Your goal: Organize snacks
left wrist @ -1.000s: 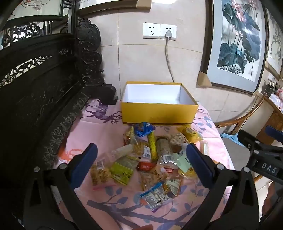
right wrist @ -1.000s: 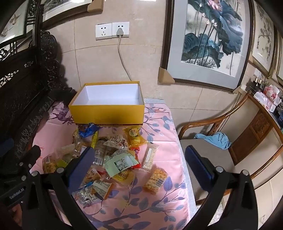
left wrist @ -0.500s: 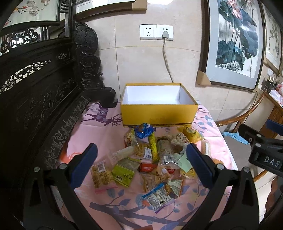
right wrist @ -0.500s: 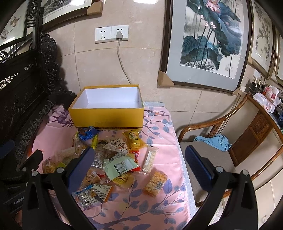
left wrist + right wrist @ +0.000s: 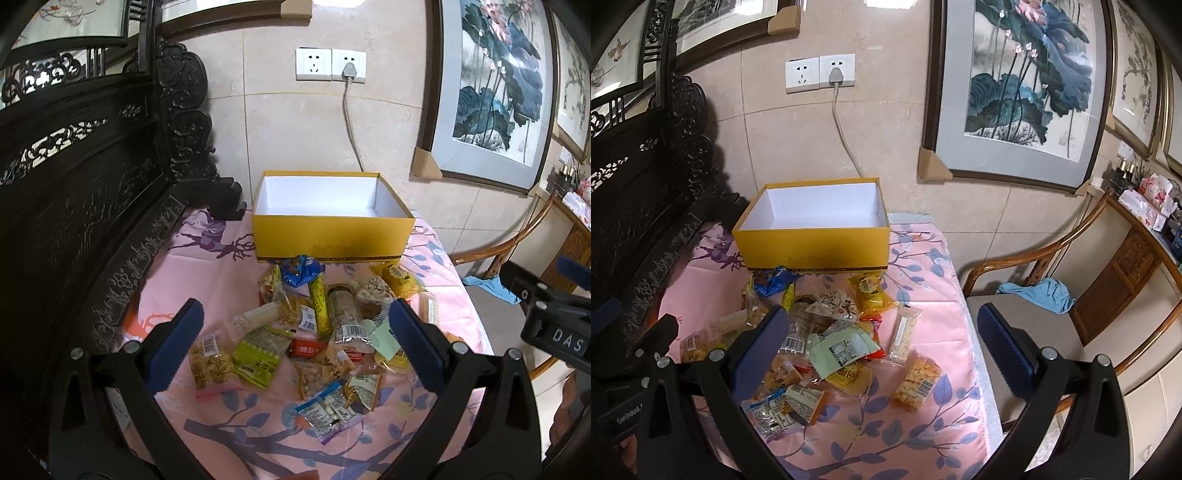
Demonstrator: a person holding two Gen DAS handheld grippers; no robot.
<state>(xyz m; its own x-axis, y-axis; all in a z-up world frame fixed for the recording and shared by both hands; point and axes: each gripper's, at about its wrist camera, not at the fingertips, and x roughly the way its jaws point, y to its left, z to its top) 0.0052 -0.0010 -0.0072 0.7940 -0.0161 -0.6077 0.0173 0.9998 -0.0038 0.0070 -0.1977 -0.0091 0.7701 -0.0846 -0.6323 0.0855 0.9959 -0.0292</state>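
Hovering claws over a snack pile, box empty

Left claw (image 5: pixel 295 339): jaws spread wide, blue pads apart, nothing between them. It hangs above the near side of the snack pile (image 5: pixel 317 332), not touching any packet. Right claw (image 5: pixel 881 338): also wide open and holding nothing, set above the right part of the same pile and the counter's right edge. Part of the right claw's black frame shows at the right margin of the left wrist view.

Pile lies loose on the counter (image 5: pixel 221 273), which is covered by a pink cloth with purple branch and deer print. Packets overlap in the middle. Noted items: a blue wrapper (image 5: pixel 300 269) nearest the box; a long yellow stick pack (image 5: pixel 320 302) just behind it toward the claws; a green packet (image 5: pixel 258 360) and a clear bag of yellow crisps (image 5: pixel 210 363) on the left fringe; a small red packet (image 5: pixel 306 347) mid-pile; a pale green paper-like wrapper (image 5: pixel 842 349). Two lie apart from the heap on the right: a narrow white bar (image 5: pixel 905 334) and a clear pack of orange puffs (image 5: pixel 916 382).

Yellow box (image 5: pixel 332 236), white inside, sits at the far side of the counter against the wall, lid off, no snacks in it. The blue wrapper touches or nearly touches its front wall; cannot tell which.

Surroundings: dark carved wooden furniture (image 5: pixel 92 184) to the left, a wall socket (image 5: pixel 330 64) with a plugged cable above the box, a framed lotus painting (image 5: pixel 1023 85), and a wooden armchair (image 5: pixel 1052 314) with a blue cloth (image 5: pixel 1039 293) on its seat, to the right of the counter.
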